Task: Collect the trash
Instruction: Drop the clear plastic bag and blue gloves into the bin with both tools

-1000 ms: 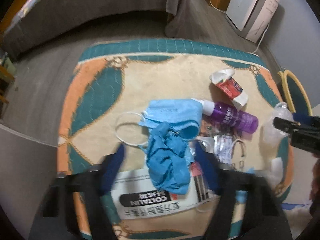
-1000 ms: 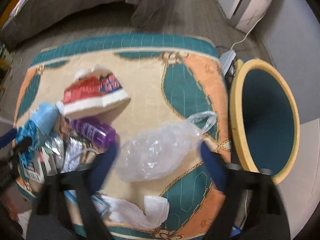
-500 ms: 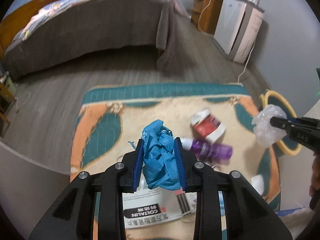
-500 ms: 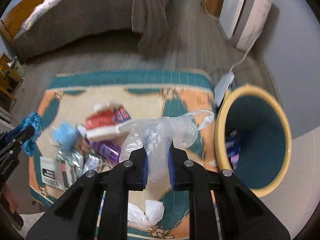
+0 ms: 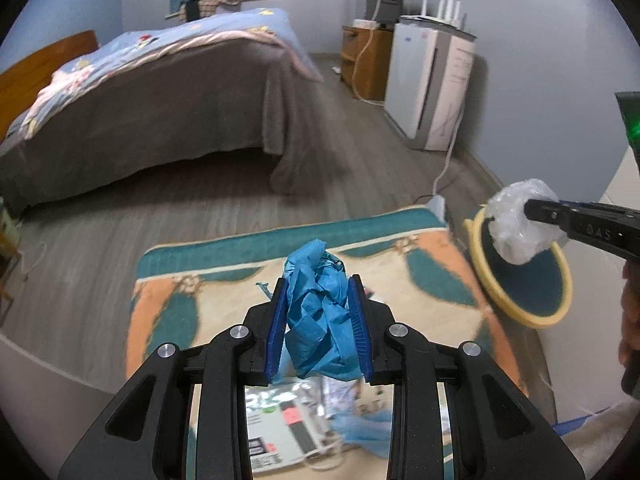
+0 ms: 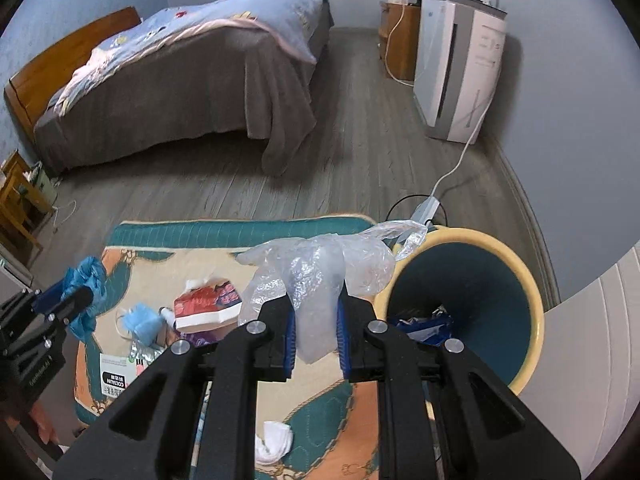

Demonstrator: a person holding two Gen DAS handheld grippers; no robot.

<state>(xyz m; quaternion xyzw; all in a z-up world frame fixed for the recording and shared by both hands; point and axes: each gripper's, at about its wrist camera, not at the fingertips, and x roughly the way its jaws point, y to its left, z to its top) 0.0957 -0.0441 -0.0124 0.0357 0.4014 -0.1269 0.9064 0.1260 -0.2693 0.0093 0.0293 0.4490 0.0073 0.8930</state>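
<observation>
Holding a clear bag [image 6: 320, 280], the right gripper [image 6: 316, 336] hangs just left of the bin [image 6: 532, 304], whose mouth lies at about three o'clock from the jaws. The left gripper [image 5: 320, 328], clamped on a blue wad [image 5: 320, 320], sits farther off; its bin [image 5: 556, 316] lies toward two o'clock. The right hand is nearer.

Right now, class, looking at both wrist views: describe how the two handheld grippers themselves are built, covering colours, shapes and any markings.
Both are alike. The left gripper and right gripper have matte black angular plastic fingers with triangular cut-outs, round silver bolt heads at the joints, and ribbed blue pads lining the inner faces. Seen from the side, each body carries small pale lettering, too blurred to read. No cables or sleeves show.
</observation>
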